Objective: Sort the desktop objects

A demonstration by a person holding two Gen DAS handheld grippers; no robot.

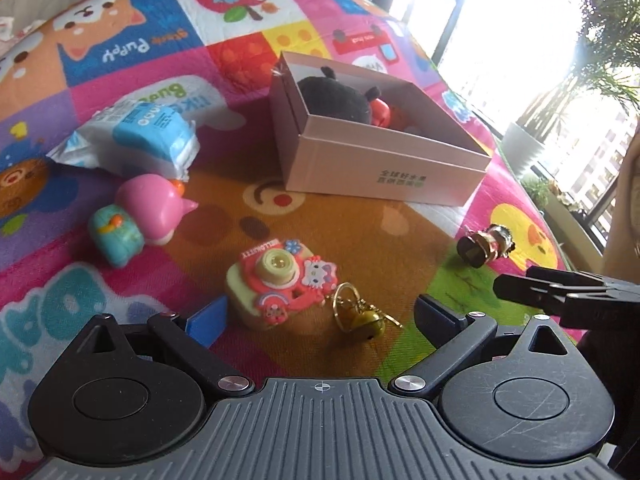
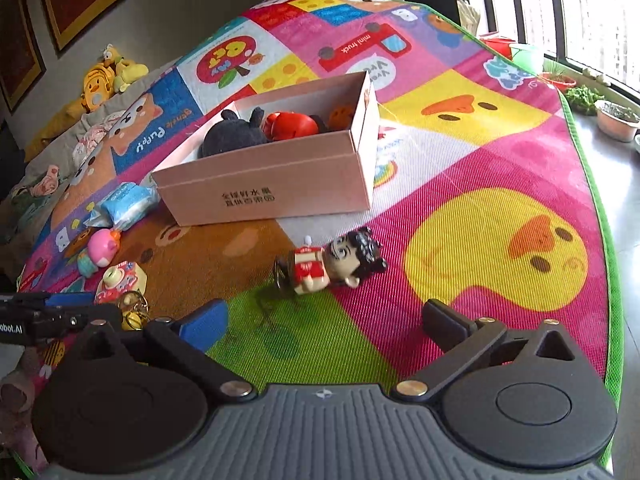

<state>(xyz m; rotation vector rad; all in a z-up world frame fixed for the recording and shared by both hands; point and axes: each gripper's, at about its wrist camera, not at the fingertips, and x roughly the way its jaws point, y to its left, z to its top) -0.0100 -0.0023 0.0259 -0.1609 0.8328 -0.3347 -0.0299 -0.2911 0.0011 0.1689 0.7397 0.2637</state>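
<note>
Matt cardboard box [image 2: 280, 184]; woven textured mat [image 2: 500, 184]; glossy plastic figurine [image 2: 332, 264]; fuzzy plush [image 2: 234, 136].

Partly hidden by the pink box's [image 2: 264, 184] near wall: black plush [image 2: 234, 134], red toy [image 2: 290, 125], orange item [image 2: 342, 114] beyond, identity unclear. Cut off at right edge: right gripper [image 1: 560, 296].
</note>
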